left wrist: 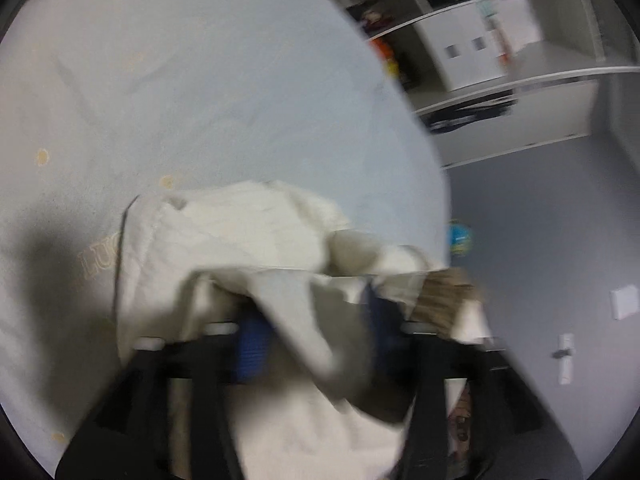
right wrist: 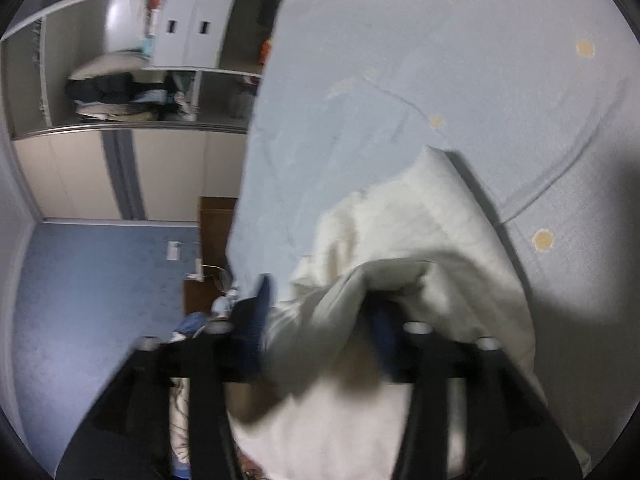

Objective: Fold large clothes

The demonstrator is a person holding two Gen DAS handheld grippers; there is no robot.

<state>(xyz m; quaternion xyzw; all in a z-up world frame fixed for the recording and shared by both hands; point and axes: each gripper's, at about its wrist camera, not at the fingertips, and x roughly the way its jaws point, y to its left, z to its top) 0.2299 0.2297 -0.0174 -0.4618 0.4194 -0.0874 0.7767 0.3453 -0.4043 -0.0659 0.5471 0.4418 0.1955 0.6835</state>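
Observation:
A cream-white garment (left wrist: 248, 232) lies bunched on a pale blue bed sheet (left wrist: 200, 80). In the left wrist view its cloth drapes over and between my left gripper (left wrist: 316, 320), whose blue-padded fingers (left wrist: 250, 344) stand wide apart; the frame is blurred. In the right wrist view the same garment (right wrist: 420, 220) hangs over and between the fingers of my right gripper (right wrist: 320, 320), and its dark blue pads (right wrist: 256, 320) stand wide apart. The cloth hides both gaps, so I cannot see a grip on it.
The bed sheet (right wrist: 440, 60) has small orange dots. Beside the bed is an open wardrobe (right wrist: 120, 80) with white drawers and stacked clothes, also in the left wrist view (left wrist: 480, 48). A blue-grey wall (left wrist: 540, 240) and a brown bedside stand (right wrist: 212, 232) lie past the bed's edge.

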